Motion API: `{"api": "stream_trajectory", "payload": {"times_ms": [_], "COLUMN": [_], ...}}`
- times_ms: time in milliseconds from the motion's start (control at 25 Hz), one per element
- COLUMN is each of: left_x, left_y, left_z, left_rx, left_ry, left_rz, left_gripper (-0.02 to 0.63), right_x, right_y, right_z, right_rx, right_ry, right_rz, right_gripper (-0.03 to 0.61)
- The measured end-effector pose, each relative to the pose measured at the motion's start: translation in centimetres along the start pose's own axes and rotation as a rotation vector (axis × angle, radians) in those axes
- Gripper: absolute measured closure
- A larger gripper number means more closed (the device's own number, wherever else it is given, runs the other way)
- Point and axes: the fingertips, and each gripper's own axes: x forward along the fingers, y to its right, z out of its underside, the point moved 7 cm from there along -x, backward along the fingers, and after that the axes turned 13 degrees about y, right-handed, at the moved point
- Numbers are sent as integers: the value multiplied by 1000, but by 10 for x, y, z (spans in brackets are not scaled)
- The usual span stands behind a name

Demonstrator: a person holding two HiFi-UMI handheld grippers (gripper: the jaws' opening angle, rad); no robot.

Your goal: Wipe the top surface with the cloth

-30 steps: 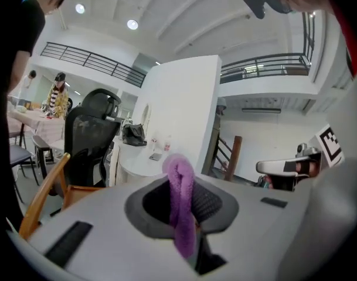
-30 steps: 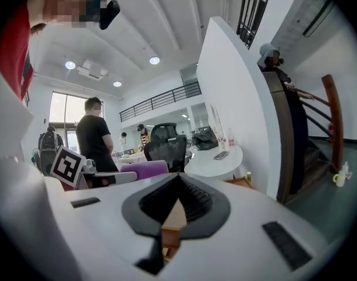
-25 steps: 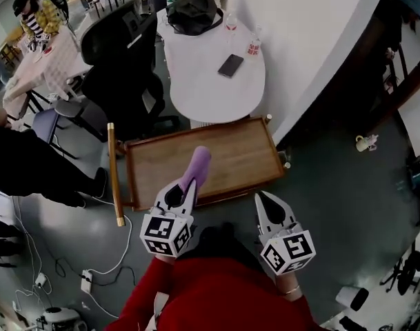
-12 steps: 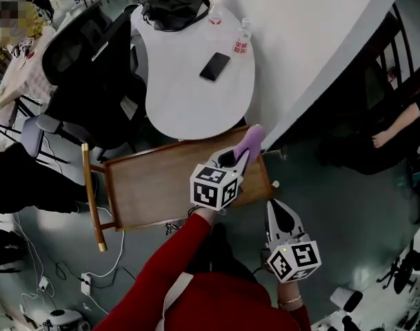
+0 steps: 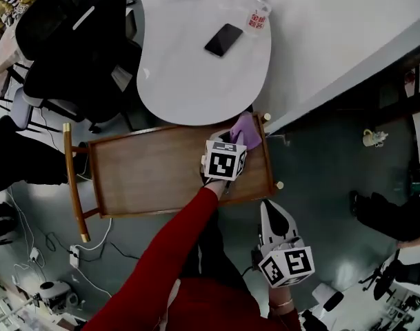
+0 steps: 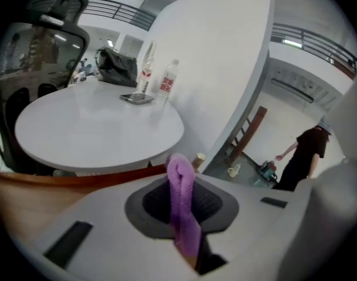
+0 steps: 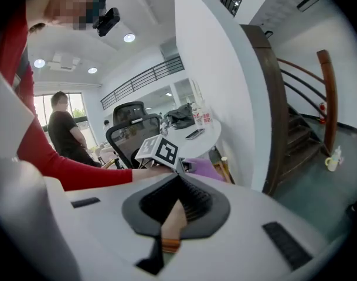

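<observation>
The wooden cart top (image 5: 161,174) lies below me in the head view. My left gripper (image 5: 237,142) reaches over its far right corner, shut on a purple cloth (image 5: 248,128) that sticks out past the tips. In the left gripper view the cloth (image 6: 182,204) hangs folded between the closed jaws, with the wooden top (image 6: 26,186) at lower left. My right gripper (image 5: 272,209) hangs off the cart's near right side over the floor, shut with nothing in it. The right gripper view shows the cloth (image 7: 204,168) and the left gripper's marker cube (image 7: 160,151) ahead of it.
A white round table (image 5: 196,81) with a phone (image 5: 224,39) and bottles (image 5: 258,19) abuts the cart's far edge. A black office chair (image 5: 72,26) stands at far left. The cart's handle bar (image 5: 72,185) is on the left. A wooden staircase (image 7: 307,116) rises to the right.
My left gripper has carried the cloth from the cart's near middle out to its far right corner. The right gripper has stayed low by my body.
</observation>
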Motion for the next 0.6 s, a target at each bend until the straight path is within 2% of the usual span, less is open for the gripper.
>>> {"api": "stream_trajectory", "payload": {"times_ms": [160,320,600], "left_x": [-23,-79,-196], "left_y": [-59,-120,-232], "left_z": [-3,0,26], "left_rx": [-4,-23,-33], "left_ry": [-5,19,4], "left_rz": [-118,-270,-661], "left_gripper": [561,561,561], "right_x": [61,111,173], "right_y": [3,-19,-74], "right_z": [7,18,51], "right_rx": [-26,-41,-56], "right_ry": [-60,-101,-206], "right_rz": [-130,-262,-438], "right_gripper": [567,567,567]}}
